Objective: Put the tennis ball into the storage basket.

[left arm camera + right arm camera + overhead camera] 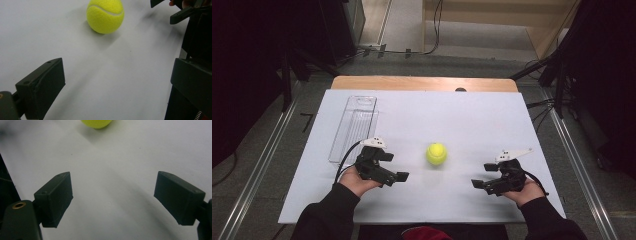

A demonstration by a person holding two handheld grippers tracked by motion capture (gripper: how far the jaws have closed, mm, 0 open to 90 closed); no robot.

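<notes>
High view shows your ball (436, 153) on the table (422, 115), left gripper (398, 171) at 8 o'clock, right gripper (479, 176) at 4, both spread apart.

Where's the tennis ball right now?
In the high view the tennis ball sits free on the white table, between the left tool and the right tool, slightly beyond both and touching neither.

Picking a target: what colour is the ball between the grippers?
Yellow-green tennis ball with a white seam, clearest in the left gripper view.
</notes>
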